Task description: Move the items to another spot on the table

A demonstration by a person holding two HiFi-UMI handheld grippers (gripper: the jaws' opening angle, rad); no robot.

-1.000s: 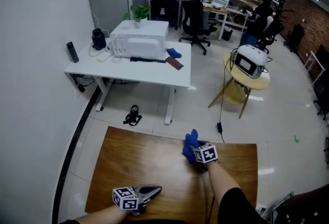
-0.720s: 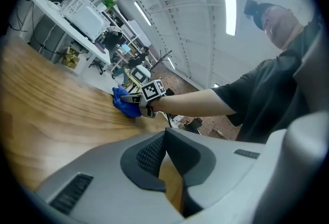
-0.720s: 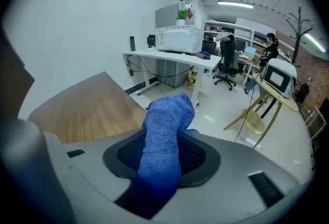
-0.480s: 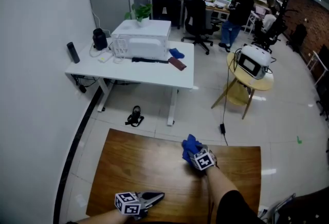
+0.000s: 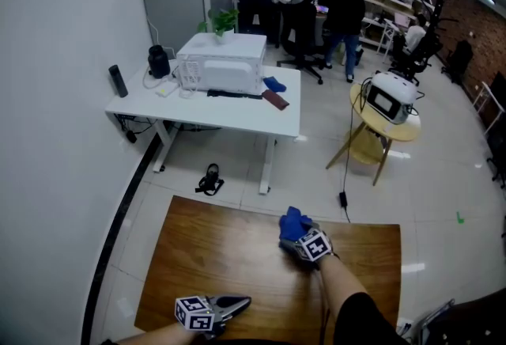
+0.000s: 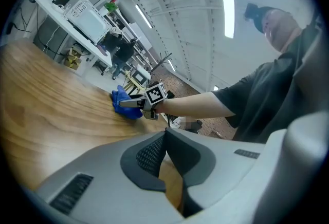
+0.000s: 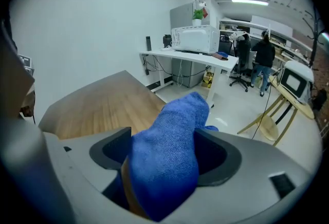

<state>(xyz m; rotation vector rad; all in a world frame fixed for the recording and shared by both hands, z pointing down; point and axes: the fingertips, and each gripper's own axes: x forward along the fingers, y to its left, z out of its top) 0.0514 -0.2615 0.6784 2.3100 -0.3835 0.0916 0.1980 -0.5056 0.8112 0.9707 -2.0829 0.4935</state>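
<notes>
A crumpled blue cloth lies at the far edge of the brown wooden table. My right gripper is at it. In the right gripper view the cloth bulges up between the two jaws, which are opening and stand wide around it. The left gripper view shows the same cloth and the right gripper across the table. My left gripper rests low at the near edge, far from the cloth. Its jaws are shut with nothing in them.
Beyond the table is tiled floor, with a white desk carrying a microwave. A round yellow side table stands at the right. A black object and a cable lie on the floor. People are at desks far back.
The right gripper stays at the blue cloth on the far edge, shifted only slightly. A person in the background has walked left. The left gripper has barely moved.
</notes>
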